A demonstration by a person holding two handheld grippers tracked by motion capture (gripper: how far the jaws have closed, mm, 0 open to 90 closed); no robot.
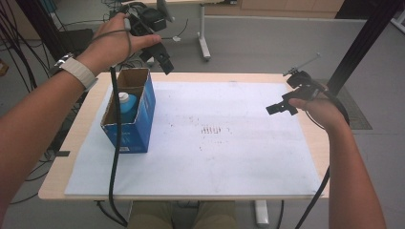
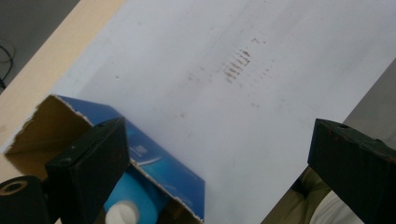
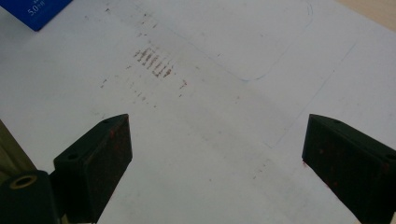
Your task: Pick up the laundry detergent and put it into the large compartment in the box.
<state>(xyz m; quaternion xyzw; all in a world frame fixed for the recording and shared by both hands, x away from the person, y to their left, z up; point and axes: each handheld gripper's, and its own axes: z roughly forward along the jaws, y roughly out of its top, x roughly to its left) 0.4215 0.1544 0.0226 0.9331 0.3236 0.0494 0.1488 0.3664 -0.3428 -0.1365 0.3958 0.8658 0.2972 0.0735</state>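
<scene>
While the left gripper [image 1: 165, 64] is hanging above the far-left corner of the table [image 1: 305, 138], jaws spread wide w/ nothing between them, the right gripper [image 1: 277, 109] is hovering near the right edge, jaws likewise released and empty.

Task items: blue box [image 1: 131, 112] w/ torn-open top is sitting upright near the left edge of the white mat [image 1: 239, 157]; a blue bottle w/ white cap [image 1: 126, 102] is standing inside it, cap just below the rim. In the left gripper view the box [image 2: 163, 172] and the bottle [image 2: 135, 203] are showing right under the left jaw.

Handling, my read:
- box = thin cardboard, light, walls probably flexing if squeezed mid-panel; torn rim is weak. Better pinching a wall close to a corner, or bracing it from outside.
- bottle = prob. rigid plastic, smooth so maybe slippery; weight depending on fill, can't tell. Best hold is looking like the neck/cap from straight above, since the walls are blocking side access.

Room: the mat's centre and right side are lying open, only faint scuff marks [image 1: 212, 131] there, so plenty of space for setting things down. Box is sitting close to the left edge, so pushing it leftward is risking a tip-off. Left cable [image 1: 112, 143] is hanging just beside the box, could snag.
</scene>
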